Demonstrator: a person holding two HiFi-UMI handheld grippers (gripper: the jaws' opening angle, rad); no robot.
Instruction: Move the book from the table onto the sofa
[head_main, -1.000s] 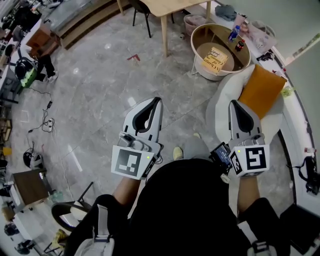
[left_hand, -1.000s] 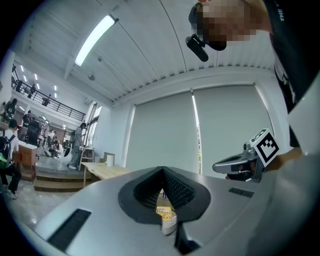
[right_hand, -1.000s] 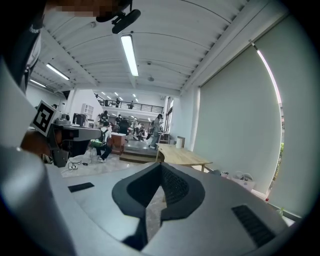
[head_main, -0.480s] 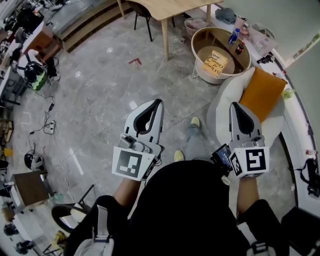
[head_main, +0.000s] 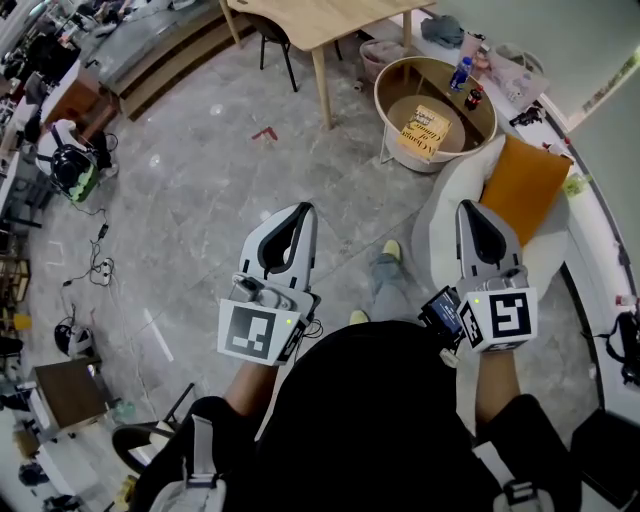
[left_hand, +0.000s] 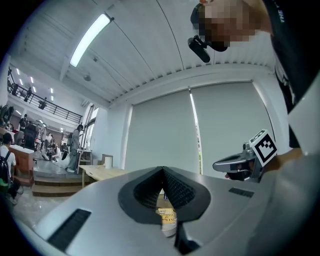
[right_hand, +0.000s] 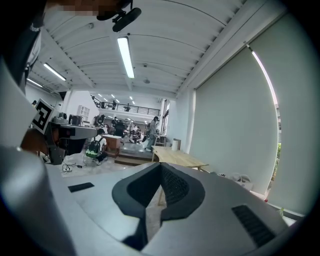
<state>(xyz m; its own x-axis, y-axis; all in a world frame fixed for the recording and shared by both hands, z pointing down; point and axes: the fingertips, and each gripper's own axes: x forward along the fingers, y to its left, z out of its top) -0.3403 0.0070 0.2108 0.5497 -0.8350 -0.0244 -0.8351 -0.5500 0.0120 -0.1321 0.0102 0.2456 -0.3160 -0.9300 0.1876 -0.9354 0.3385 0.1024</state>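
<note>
None of the move is done yet: the book (head_main: 425, 130) lies flat inside the round table (head_main: 383, 88), next to what look like two bottles (head_main: 460, 72). The sofa (head_main: 448, 212), just beside that table, carries only an orange cushion (head_main: 522, 183). Left claw (head_main: 303, 210) and right claw (head_main: 470, 208) are both clenched on nothing, well short of the table; reaching, grasping and carrying all remain
</note>
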